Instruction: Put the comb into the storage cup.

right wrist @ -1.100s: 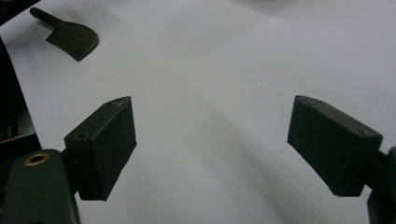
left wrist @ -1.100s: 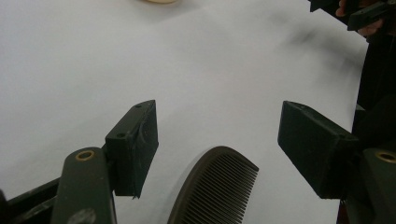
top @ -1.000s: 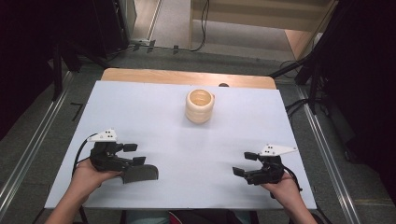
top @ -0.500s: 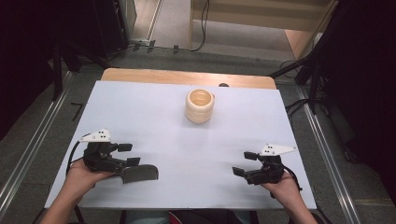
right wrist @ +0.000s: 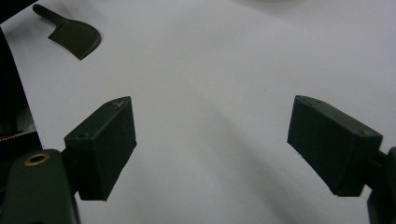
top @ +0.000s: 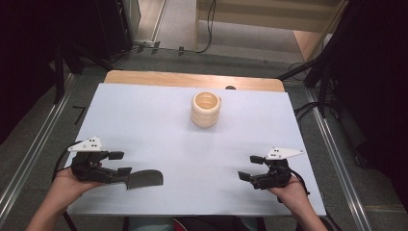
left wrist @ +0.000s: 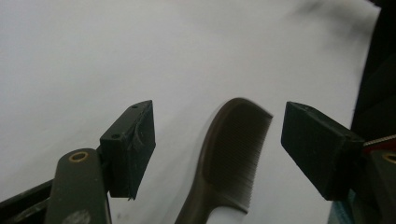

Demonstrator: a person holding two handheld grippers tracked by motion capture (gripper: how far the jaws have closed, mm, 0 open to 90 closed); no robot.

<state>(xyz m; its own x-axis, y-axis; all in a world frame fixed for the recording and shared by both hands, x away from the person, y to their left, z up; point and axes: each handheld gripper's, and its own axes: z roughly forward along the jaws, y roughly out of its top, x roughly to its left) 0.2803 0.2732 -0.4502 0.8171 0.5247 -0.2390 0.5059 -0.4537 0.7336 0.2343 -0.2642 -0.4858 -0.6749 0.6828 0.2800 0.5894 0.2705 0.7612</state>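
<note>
1. A white table (top: 144,115) is seen from above, with a strip of bare wood along its far edge and grey floor around it.
2. A person's forearms come in from the near edge, and each hand holds a black two-jaw gripper low over the table.
3. The left gripper (top: 120,163) sits near the near left corner of the table, pointing right. Its jaws stand wide apart and grip nothing.
4. A dark comb (top: 142,178) lies flat on the white surface just right of the left gripper, close to the near edge. Its handle end points back toward the gripper and its broad toothed end points right.
5. In the left gripper view, the comb (left wrist: 229,163) lies on the table between and below the two open jaws, touching neither. Its fine teeth face the right-hand jaw.
6. The right gripper (top: 250,167) sits near the near right corner, pointing left toward the middle of the table. Its jaws are also spread wide, with nothing between them.
7. In the right gripper view, bare white table shows between the jaws, and the comb (right wrist: 74,35) lies well beyond them at the upper left.
8. A pale cream, ribbed cup (top: 206,109) stands upright near the far middle of the table, well apart from both grippers and from the comb.
</note>
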